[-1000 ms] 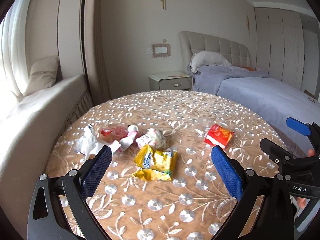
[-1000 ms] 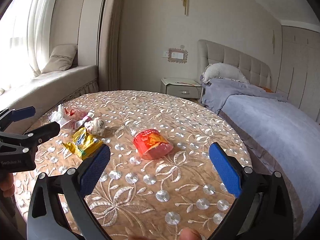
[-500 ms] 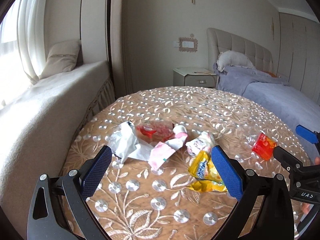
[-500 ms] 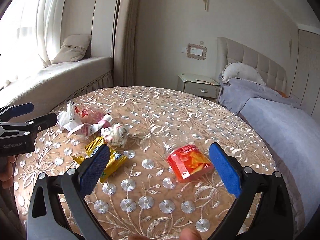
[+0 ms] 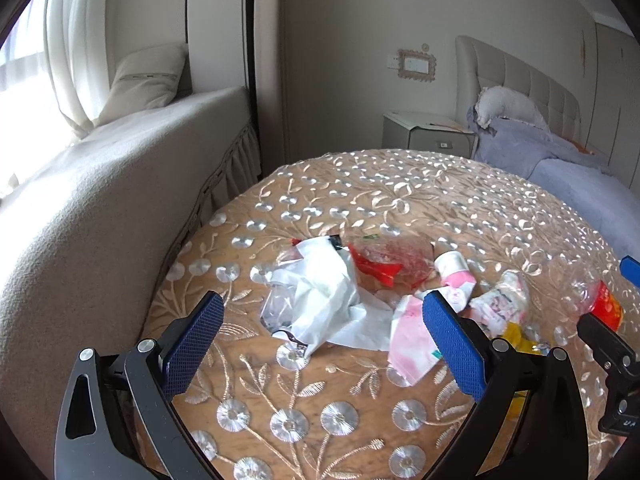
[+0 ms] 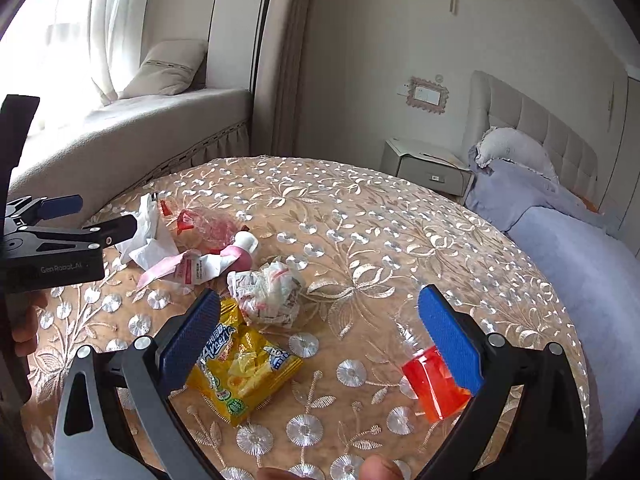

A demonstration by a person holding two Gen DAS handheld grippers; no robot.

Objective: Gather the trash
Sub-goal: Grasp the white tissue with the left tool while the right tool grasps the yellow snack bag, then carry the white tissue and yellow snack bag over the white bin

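Note:
Trash lies on a round embroidered table (image 5: 400, 200). In the left wrist view, a crumpled white tissue (image 5: 324, 300) sits between my open left gripper's (image 5: 320, 344) fingers, with a red clear wrapper (image 5: 392, 260), a pink tube (image 5: 452, 268) and a crumpled printed wrapper (image 5: 500, 300) beyond. In the right wrist view, my open right gripper (image 6: 316, 344) hovers over a yellow snack bag (image 6: 240, 368), a crumpled printed wrapper (image 6: 268, 296) and a clear bottle with an orange label (image 6: 432, 380). The white tissue (image 6: 148, 236) and pink tube (image 6: 236, 252) lie far left.
A cushioned window seat (image 5: 100, 184) with a pillow (image 5: 148, 80) runs along the table's left. A nightstand (image 6: 424, 168) and a bed with a lilac cover (image 6: 560, 240) stand right. My left gripper shows at the right wrist view's left edge (image 6: 60, 224).
Both grippers have swung left across the table and moved closer. The left gripper now frames the white tissue; the right gripper now frames the yellow bag and crumpled wrapper.

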